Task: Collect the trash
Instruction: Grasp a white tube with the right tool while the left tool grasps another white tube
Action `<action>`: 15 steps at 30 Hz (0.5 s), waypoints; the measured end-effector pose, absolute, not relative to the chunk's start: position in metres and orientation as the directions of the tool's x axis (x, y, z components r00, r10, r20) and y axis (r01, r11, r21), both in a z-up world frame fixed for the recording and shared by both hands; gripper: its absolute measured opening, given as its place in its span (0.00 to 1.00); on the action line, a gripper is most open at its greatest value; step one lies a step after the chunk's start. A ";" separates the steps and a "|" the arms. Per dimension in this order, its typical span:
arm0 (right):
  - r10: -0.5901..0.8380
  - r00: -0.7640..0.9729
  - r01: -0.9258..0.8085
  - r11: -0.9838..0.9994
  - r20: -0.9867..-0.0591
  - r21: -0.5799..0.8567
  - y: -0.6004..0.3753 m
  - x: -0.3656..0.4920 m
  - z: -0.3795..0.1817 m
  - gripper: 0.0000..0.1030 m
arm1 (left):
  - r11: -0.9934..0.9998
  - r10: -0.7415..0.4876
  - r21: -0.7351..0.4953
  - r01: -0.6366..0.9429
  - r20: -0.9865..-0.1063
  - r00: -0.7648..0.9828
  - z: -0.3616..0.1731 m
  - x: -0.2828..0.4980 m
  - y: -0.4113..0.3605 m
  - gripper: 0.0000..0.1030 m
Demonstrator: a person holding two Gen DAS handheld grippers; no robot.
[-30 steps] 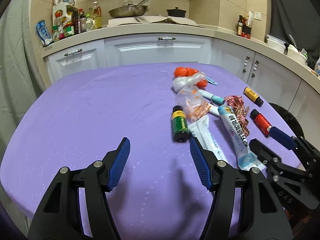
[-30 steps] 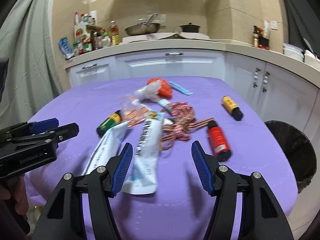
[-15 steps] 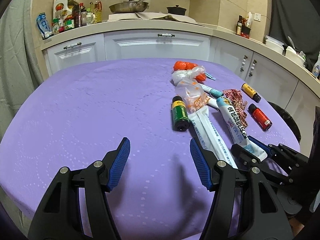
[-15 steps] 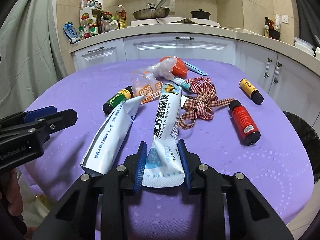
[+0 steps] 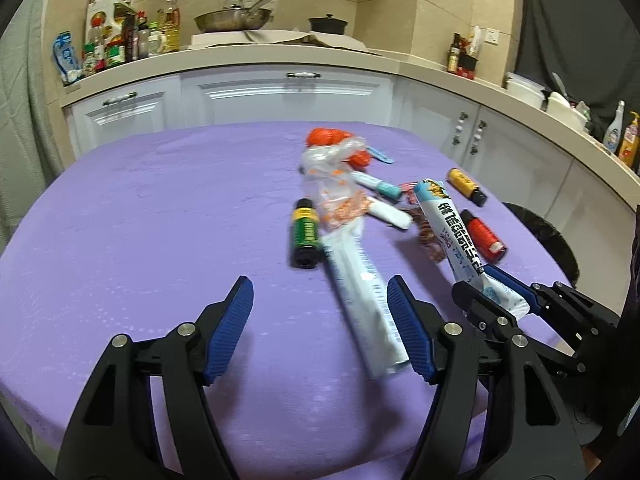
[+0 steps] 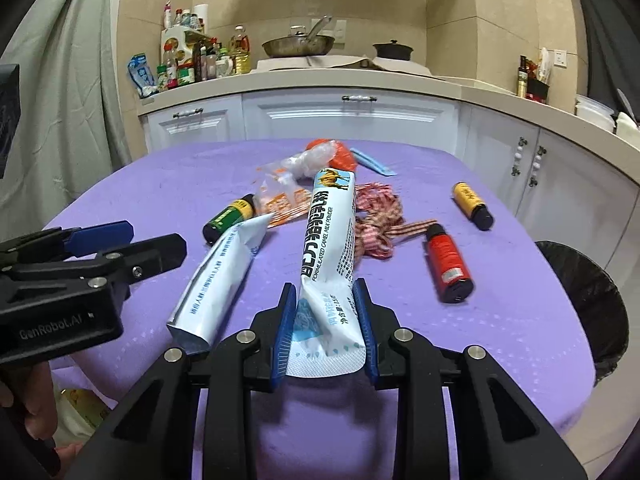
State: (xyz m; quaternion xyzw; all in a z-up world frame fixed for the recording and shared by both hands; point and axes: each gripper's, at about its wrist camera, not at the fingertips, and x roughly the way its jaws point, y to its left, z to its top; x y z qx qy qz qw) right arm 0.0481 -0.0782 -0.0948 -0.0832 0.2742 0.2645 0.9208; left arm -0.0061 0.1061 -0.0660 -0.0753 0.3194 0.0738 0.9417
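On the purple worktop (image 6: 500, 320) of a home kitchen, your right hand-held gripper (image 6: 325, 326) has its blue pads pinched on the sealed bottom end of a long milk powder sachet (image 6: 330, 240), whose far end is raised off the cloth and leans out over a checked ribbon (image 6: 376, 220). Your left hand-held gripper (image 5: 320, 328) hangs wide apart and empty above the worktop, with a second sachet (image 5: 360, 292) lying flat just beside its right finger. The bin with the black liner (image 6: 592, 296) sits low off the right edge of the worktop, well apart from the held sachet. The grip looks marginal to you: only the thin crimped end is caught, so the long, heavy body could swing or slide out of the pads on the way across. A low carry could also drag the free end through the ribbon, or knock the red bottle (image 6: 448, 268) lying between you and the bin and send it rolling off the edge. The yellow bottle (image 6: 472, 205) and green bottle (image 6: 230, 218) lie on their sides too and would likely roll at a touch. Release early and the sachet probably lands on the cloth or the floor, short of the bin.
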 end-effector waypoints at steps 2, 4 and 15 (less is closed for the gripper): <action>0.431 0.720 -0.516 0.857 -0.543 -0.005 -0.087 0.049 -0.093 0.29 | 0.980 0.083 -0.092 -0.175 -0.611 0.787 -0.067 -0.003 0.099 0.66; 0.420 0.729 -0.499 0.867 -0.540 0.000 -0.097 0.050 -0.093 0.29 | 0.984 0.077 -0.081 -0.161 -0.619 0.782 -0.071 0.001 0.090 0.66; 0.387 0.749 -0.436 0.899 -0.538 0.041 -0.137 0.052 -0.097 0.29 | 0.991 0.085 -0.026 -0.134 -0.653 0.752 -0.094 0.014 0.061 0.41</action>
